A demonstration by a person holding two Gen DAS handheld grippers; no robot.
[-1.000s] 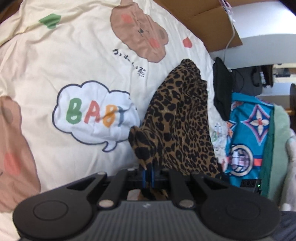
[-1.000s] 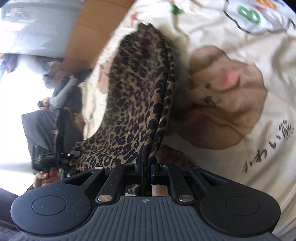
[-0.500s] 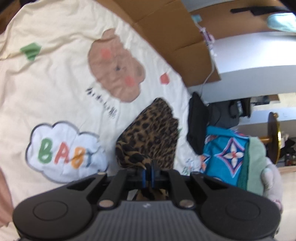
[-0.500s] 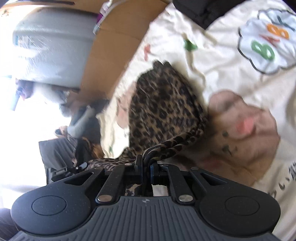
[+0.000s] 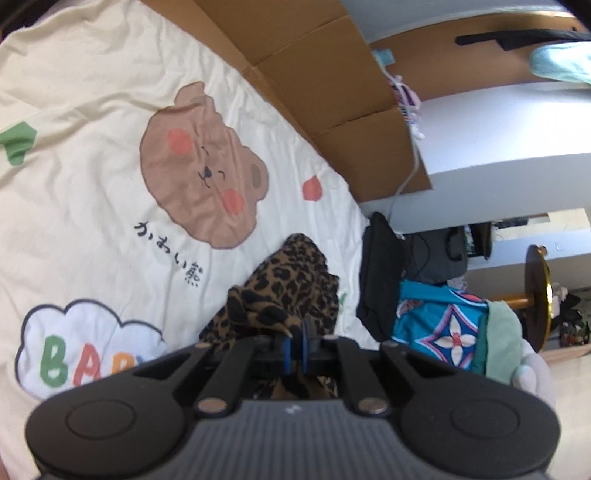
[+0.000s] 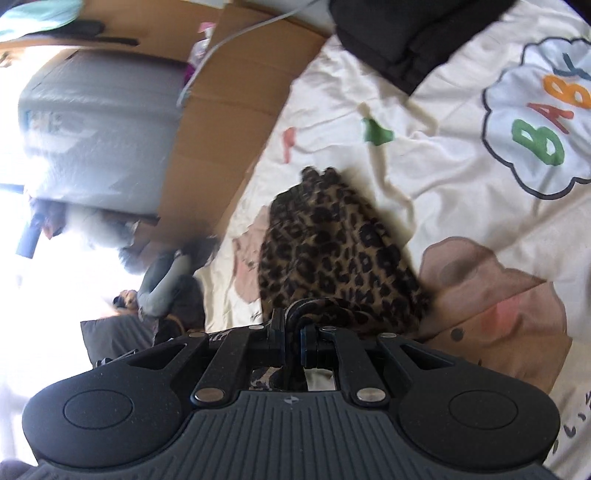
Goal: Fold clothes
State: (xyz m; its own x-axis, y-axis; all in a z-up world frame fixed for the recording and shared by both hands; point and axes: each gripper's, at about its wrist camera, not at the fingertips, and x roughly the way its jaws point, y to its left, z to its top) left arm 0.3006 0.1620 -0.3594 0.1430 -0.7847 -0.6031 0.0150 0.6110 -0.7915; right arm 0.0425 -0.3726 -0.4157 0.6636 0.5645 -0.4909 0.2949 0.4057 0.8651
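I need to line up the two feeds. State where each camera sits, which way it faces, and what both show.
Left wrist: on the left gripper, looking along its shut fingers over the leopard-print garment and bear-print sheet toward cardboard.
Right wrist: on the right gripper, looking along its fingers, shut on the same garment, toward a black cloth.
Shared: garment, sheet, cardboard.

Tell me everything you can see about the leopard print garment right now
The leopard print garment is thin tan fabric with black spots, bunched and hanging rather than spread flat. The left gripper and right gripper are each shut on an edge of it. Its far end trails toward the cream bear-print bedsheet; whether it touches is unclear.
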